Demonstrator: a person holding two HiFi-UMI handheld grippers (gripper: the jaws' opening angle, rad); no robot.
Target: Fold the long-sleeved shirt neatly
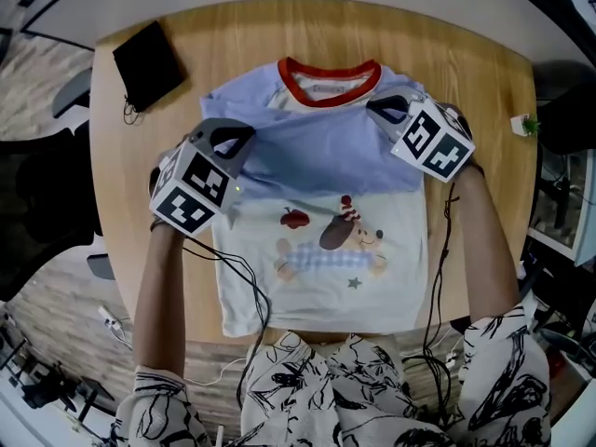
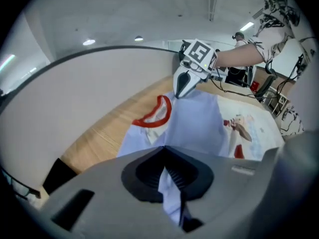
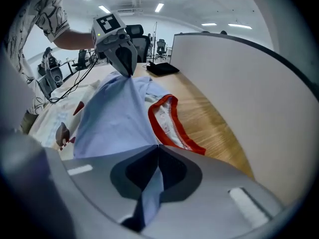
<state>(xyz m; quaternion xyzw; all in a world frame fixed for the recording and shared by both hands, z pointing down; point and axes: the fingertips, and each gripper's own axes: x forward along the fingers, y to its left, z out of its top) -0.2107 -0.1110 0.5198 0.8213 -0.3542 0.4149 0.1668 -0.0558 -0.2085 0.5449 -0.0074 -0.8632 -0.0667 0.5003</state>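
A long-sleeved shirt lies face up on the round wooden table. It has a white body with a cartoon print, a red collar and blue sleeves. The blue sleeve cloth lies as a band across the chest. My left gripper is shut on this cloth at the shirt's left shoulder; in the left gripper view the blue fabric runs pinched between the closed jaws. My right gripper is shut on it at the right shoulder, with the blue fabric clamped in its jaws. The cloth is drawn taut between them.
A black pouch lies on the table at the far left. A small green thing sits past the table's right edge. Cables trail from both grippers over the shirt's sides. Bare wood shows behind the collar.
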